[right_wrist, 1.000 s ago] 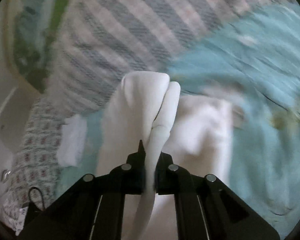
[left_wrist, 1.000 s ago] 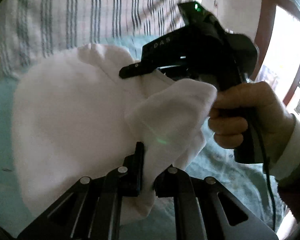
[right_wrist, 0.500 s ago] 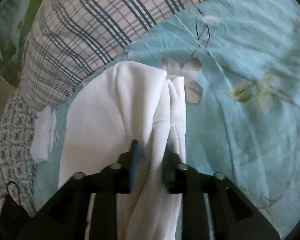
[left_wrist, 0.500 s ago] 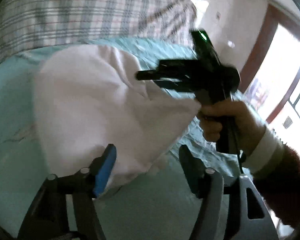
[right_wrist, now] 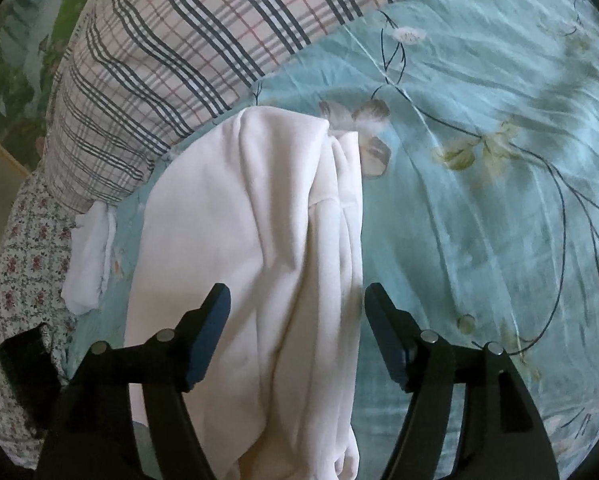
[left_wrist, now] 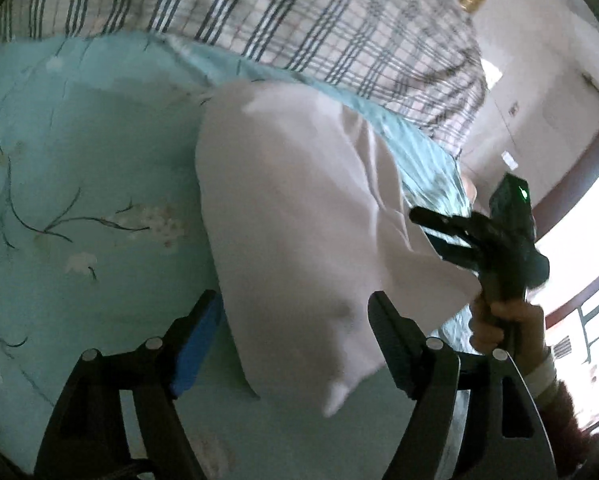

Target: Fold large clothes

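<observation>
Since the frame one second earlier, both grippers have released: then each was clamped on a fold of the white garment [right_wrist: 255, 240]; now the left gripper [left_wrist: 295, 320] and the right gripper [right_wrist: 297, 312] each stand with fingers spread wide and nothing between the pads.

The garment lies in a folded, bunched heap on the teal floral bedspread [right_wrist: 479, 184], its far end near the plaid pillow [right_wrist: 171, 48]. In the right wrist view the cloth passes under the gap between the open fingers; contact cannot be judged. A small white cloth [right_wrist: 89, 256] lies at the garment's left edge.

In the left wrist view the right gripper [left_wrist: 443, 232] sits at the garment's right corner, fingers pointing left across the cloth. The person's right hand [left_wrist: 507, 324] grips its handle from below, wrist lower right.
</observation>
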Motion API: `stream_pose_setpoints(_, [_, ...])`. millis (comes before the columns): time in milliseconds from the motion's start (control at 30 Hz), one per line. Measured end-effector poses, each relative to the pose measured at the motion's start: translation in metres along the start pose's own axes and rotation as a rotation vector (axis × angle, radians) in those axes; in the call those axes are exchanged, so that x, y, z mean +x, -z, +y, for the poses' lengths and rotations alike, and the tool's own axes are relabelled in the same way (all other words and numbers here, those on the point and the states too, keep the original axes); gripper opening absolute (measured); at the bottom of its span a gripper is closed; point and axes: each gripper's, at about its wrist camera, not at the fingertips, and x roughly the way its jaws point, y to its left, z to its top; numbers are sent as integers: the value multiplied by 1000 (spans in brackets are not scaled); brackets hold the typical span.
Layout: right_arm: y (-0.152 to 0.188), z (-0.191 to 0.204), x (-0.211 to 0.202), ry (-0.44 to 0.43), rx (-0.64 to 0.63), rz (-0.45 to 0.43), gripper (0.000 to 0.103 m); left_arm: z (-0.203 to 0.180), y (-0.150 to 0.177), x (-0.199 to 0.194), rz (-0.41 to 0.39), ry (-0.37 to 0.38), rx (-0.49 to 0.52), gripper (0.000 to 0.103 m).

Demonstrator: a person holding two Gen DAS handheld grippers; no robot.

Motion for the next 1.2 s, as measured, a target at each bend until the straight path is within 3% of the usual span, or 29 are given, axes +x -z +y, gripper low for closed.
stream_pose_setpoints(200, [-4, 2, 7, -5, -4, 20, 73, 26, -23, 36, 73, 81, -110, 88])
stream_pose_setpoints(300, [-7, 2, 14, -2, -9, 38, 73, 37, -32, 52, 92, 78, -146, 96])
stream_pose_setpoints(467, [-10, 6, 34, 10, -32, 100, 73, 44, -38, 76, 139, 123, -163, 100])
stream_pose_setpoints(500, [-9, 8, 39, 14, -39, 110, 73, 38, -41, 80, 140, 114, -130, 99])
stream_pose_setpoints(533, [-9, 10, 43, 18, -49, 116, 72, 36, -43, 84, 148, 120, -108, 87])
stream_pose_setpoints(567, [-8, 12, 45, 24, -57, 119, 65, 32, -44, 89, 166, 135, -89, 82])
stream_pose_setpoints(667, [-9, 13, 51, 11, -26, 147, 30, 26, -45, 92, 147, 111, -68, 60])
stream_pose_setpoints(733, [-8, 19, 46, -2, -19, 137, 24, 21, -44, 78, 121, 116, -53, 45])
stream_pose_setpoints(767, [-7, 25, 41, -3, -28, 127, 23, 20, -43, 71, 114, 115, -47, 44])
stream_pose_setpoints(967, [22, 80, 21, -132, -64, 113, 21, 41, -17, -17, 58, 93, -61, 43])
stream_pose_setpoints(1200, [84, 166, 66, -357, -111, 217, 21, 95, 27, -131, 17, -74, -89, 43])
